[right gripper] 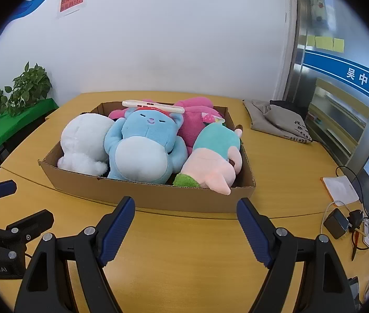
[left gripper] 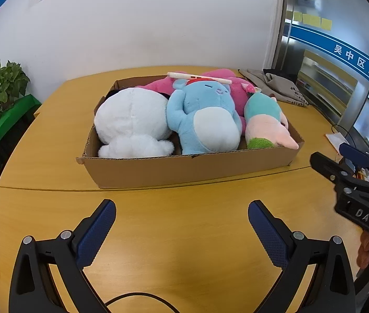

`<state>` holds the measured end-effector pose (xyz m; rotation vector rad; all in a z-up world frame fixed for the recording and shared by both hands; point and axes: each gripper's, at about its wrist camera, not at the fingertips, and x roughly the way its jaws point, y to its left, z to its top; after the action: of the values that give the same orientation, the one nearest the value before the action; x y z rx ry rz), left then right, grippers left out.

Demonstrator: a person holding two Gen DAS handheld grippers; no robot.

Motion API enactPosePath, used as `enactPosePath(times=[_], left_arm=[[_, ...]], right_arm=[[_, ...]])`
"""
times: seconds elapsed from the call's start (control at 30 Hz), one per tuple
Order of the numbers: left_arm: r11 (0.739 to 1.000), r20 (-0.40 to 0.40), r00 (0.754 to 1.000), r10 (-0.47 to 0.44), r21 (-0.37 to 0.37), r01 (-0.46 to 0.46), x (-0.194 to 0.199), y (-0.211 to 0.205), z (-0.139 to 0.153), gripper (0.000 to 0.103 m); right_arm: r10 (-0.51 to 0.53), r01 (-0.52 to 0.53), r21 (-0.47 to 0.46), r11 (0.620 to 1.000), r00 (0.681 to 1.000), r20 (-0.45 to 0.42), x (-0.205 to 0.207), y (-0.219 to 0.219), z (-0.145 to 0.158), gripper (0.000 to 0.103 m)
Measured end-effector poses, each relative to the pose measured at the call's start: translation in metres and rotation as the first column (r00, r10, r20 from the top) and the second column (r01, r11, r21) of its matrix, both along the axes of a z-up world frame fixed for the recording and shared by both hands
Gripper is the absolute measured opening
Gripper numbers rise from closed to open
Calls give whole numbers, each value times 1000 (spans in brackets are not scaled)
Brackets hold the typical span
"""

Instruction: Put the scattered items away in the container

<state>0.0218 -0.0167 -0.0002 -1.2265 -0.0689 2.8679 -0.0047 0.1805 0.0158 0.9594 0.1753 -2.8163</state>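
A shallow cardboard box (left gripper: 158,169) (right gripper: 158,195) stands on the yellow table. In it lie a white plush (left gripper: 132,122) (right gripper: 85,140), a light blue plush (left gripper: 205,120) (right gripper: 142,148), a pink plush (left gripper: 226,88) (right gripper: 197,120) behind, and a teal-and-pink plush (left gripper: 265,122) (right gripper: 213,156) at the right. A white flat device (left gripper: 197,77) (right gripper: 153,106) rests on top. My left gripper (left gripper: 181,219) is open and empty in front of the box. My right gripper (right gripper: 185,216) is open and empty near the box's front wall; it also shows in the left wrist view (left gripper: 341,167).
A folded grey cloth bag (left gripper: 275,86) (right gripper: 281,122) lies at the table's back right. A white pad (right gripper: 341,187), a black charger (right gripper: 337,224) and cables sit at the right edge. Potted plants (left gripper: 1,88) (right gripper: 27,88) stand on a green ledge at left.
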Motion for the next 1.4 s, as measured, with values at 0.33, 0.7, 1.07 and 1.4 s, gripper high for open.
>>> enactPosePath(times=[0.33, 0.7, 1.07, 1.4], left_arm=[[999, 68, 997, 43, -17, -42, 24, -106, -59, 103], [999, 233, 972, 17, -36, -8, 13, -174, -139, 103], [973, 140, 965, -220, -36, 227, 10, -191, -143, 103], [959, 134, 952, -276, -34, 282, -20, -206, -138, 103]], right_arm=[[96, -99, 18, 995, 988, 122, -12, 70, -61, 80], [78, -94, 39, 995, 948, 308, -31, 149, -144, 88], [324, -338, 3, 941, 904, 279, -25, 159, -149, 103], [519, -540, -1, 841, 807, 282, -37, 174, -147, 103]])
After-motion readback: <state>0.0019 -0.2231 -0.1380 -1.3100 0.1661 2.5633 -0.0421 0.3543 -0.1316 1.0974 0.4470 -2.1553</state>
